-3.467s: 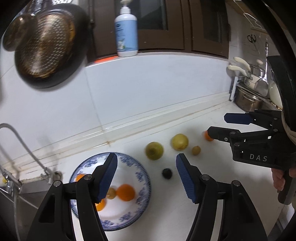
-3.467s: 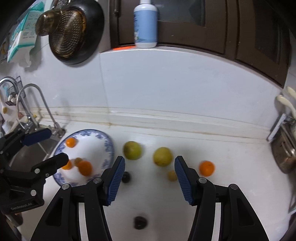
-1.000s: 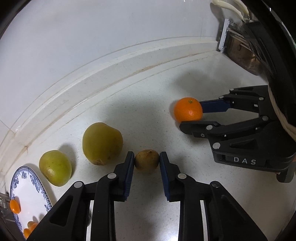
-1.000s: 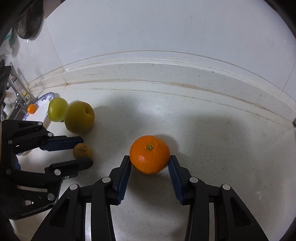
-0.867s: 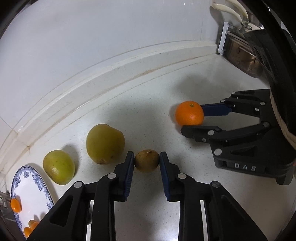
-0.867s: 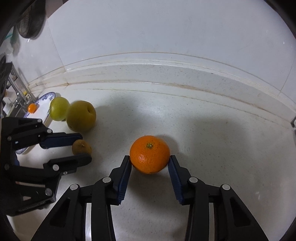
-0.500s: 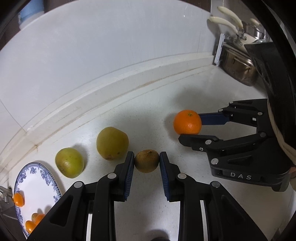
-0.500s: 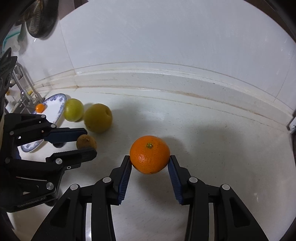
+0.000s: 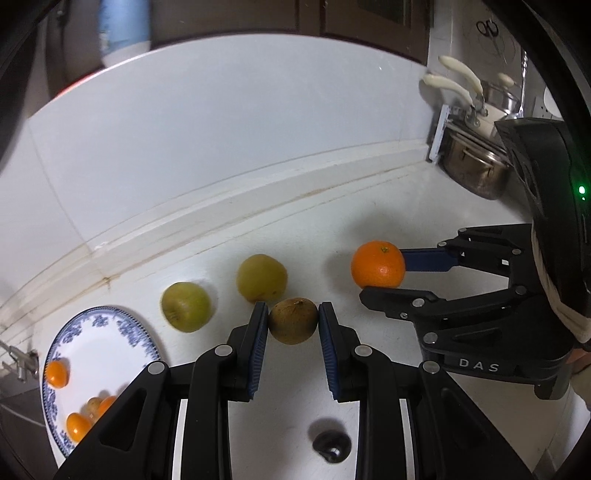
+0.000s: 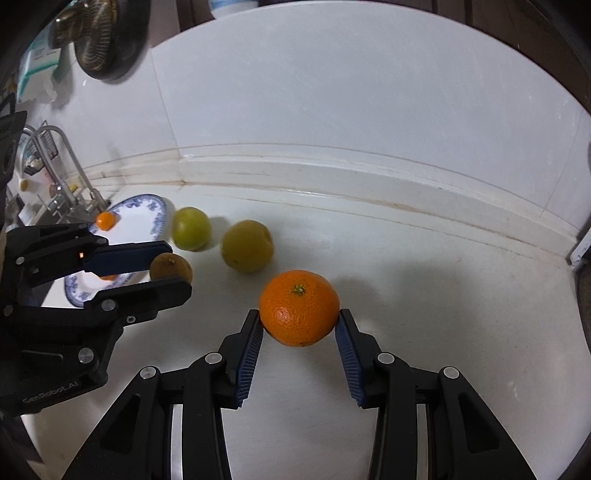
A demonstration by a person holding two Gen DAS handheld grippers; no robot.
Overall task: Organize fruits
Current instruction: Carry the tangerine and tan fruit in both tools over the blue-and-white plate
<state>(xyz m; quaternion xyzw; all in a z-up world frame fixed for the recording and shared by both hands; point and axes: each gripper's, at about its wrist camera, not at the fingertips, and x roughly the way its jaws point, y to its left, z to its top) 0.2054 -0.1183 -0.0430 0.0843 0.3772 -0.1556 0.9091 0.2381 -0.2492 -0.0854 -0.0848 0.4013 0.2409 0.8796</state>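
My left gripper [image 9: 293,322] is shut on a small brown fruit [image 9: 293,320] and holds it above the white counter; it also shows in the right wrist view [image 10: 170,269]. My right gripper [image 10: 299,318] is shut on an orange [image 10: 299,312], lifted off the counter, also seen in the left wrist view [image 9: 378,263]. Two yellow-green fruits [image 9: 186,306] [image 9: 261,277] lie on the counter. A blue-patterned plate [image 9: 88,347] at the left holds several small orange fruits [image 9: 57,373]. A small dark fruit [image 9: 331,441] lies below my left gripper.
A faucet [image 10: 64,166] and sink stand left of the plate. Metal pots [image 9: 476,170] sit at the counter's right end. A strainer [image 10: 99,37] hangs on the wall. A bottle [image 9: 123,27] stands on the ledge above the backsplash.
Both grippers closed on their fruits and have risen from the counter, each carrying its fruit; the view has widened to show the plate and faucet.
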